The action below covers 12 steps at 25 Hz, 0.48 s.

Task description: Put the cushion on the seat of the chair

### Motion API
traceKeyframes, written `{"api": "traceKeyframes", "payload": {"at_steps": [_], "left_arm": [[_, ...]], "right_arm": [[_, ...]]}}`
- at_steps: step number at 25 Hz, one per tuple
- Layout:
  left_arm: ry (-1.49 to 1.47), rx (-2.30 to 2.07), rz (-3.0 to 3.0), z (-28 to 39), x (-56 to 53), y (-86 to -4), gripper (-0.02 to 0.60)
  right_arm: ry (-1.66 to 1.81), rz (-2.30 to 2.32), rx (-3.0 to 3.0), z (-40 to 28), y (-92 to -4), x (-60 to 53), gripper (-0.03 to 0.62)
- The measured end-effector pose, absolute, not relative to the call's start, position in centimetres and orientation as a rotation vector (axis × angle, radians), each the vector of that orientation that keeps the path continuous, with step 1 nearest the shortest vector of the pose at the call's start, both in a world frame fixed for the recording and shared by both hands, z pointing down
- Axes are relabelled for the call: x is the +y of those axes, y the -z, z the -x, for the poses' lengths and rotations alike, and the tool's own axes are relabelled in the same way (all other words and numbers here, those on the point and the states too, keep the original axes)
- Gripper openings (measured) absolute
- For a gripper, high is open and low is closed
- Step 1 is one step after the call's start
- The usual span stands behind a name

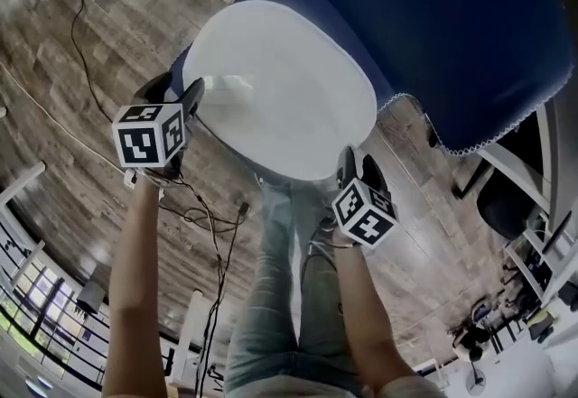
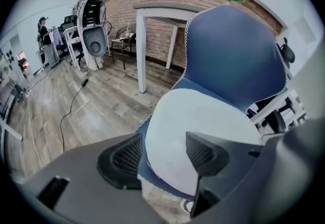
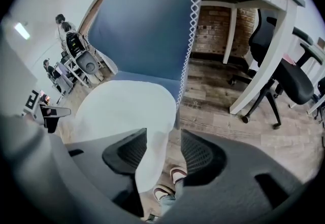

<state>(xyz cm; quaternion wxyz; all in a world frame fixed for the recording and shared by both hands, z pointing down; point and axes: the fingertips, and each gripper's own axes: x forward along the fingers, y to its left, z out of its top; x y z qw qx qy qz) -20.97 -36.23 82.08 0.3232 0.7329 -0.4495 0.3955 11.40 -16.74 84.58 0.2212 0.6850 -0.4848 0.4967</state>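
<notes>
1. Forearms (image 1: 135, 297) rise from 6 o'clock in the head view. They carry the left gripper (image 1: 191, 97) to the 9 o'clock edge of the cushion (image 1: 280, 89) and the right gripper (image 1: 350, 163) to its 5 o'clock edge.
2. White and oval, the cushion lies flat on the seat (image 2: 155, 182) of the blue chair (image 1: 433, 17), whose back fills 1 o'clock.
3. Jaws on both grippers stand spread wide; each gripper view shows the cushion's rim in the gap, with neither jaw pressing on it.
4. Placement looks done, so what remains is a clean let-go. That is likely best done by drawing both grippers straight back off the rim together, jaws wide, so nothing drags the cushion askew.
5. The cushion's near edge may overhang the seat front; a light push toward the back would settle it.
</notes>
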Motion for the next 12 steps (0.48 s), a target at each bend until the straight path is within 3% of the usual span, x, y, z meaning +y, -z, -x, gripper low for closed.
{"api": "traceKeyframes", "payload": {"at_steps": [12], "left_arm": [[-0.645, -1.339, -1.954, 21.0, -29.5, -63.5, 0.258]], "right_arm": [[-1.128, -1.82, -1.581, -9.5, -68.2, -18.4, 0.213]]}}
